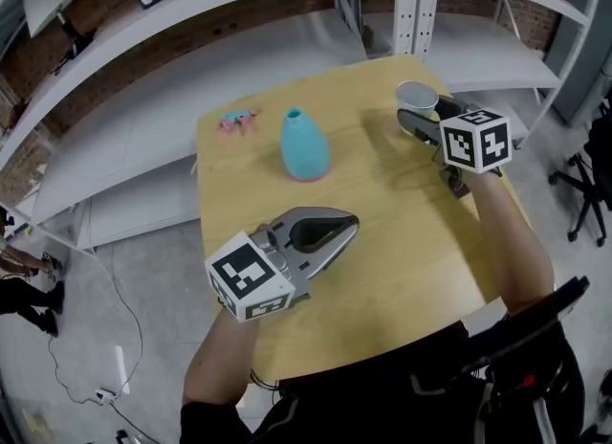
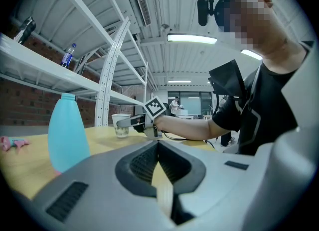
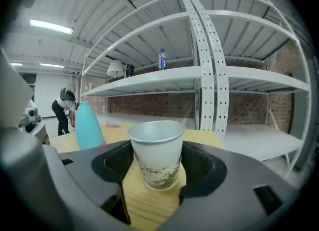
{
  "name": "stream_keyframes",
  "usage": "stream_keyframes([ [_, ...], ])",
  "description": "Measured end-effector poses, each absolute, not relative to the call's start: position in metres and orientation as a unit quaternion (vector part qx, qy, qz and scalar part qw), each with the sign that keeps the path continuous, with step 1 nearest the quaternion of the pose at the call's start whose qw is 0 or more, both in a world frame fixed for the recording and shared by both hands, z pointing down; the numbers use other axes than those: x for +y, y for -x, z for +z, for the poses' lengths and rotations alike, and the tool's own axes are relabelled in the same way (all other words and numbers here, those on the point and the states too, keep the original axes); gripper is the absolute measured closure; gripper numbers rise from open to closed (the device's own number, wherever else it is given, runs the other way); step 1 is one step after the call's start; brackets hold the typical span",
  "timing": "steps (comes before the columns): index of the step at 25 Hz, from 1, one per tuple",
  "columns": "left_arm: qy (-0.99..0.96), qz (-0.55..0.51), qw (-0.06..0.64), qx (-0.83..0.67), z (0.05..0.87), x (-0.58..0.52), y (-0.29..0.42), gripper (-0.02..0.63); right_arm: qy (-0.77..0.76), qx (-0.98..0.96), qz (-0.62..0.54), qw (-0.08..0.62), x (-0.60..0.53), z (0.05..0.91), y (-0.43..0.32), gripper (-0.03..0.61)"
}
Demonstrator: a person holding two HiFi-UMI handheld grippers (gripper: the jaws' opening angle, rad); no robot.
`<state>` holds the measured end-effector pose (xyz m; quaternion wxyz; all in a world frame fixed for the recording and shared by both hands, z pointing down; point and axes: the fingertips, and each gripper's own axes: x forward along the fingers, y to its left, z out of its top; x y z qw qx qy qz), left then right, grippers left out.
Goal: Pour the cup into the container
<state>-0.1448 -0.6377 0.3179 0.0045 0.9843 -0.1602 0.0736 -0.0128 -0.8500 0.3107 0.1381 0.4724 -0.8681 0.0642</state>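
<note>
paper cup (image 1: 417,96) stands far right on the table (image 1: 402,260) in the head view, apart from the teal container (image 1: 304,145); left gripper view shows the left gripper (image 2: 158,145) clenched empty, idle; right gripper view shows the right gripper (image 3: 155,148) spread around the paper cup, likely to lift it.

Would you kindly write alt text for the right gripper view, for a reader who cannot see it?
A paper cup stands upright on a wooden table between the jaws of the right gripper, which flank it closely; whether they press it is unclear. A teal container stands further back at left, with white metal shelving behind.
</note>
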Motion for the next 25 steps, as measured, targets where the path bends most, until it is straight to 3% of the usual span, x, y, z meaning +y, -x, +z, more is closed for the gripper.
stream_keyframes([
  [25,-0.984,0.075,0.003,-0.162,0.319,-0.638,0.145,0.612,-0.457,-0.875,0.101,0.127,-0.848,0.331,0.012,0.275],
])
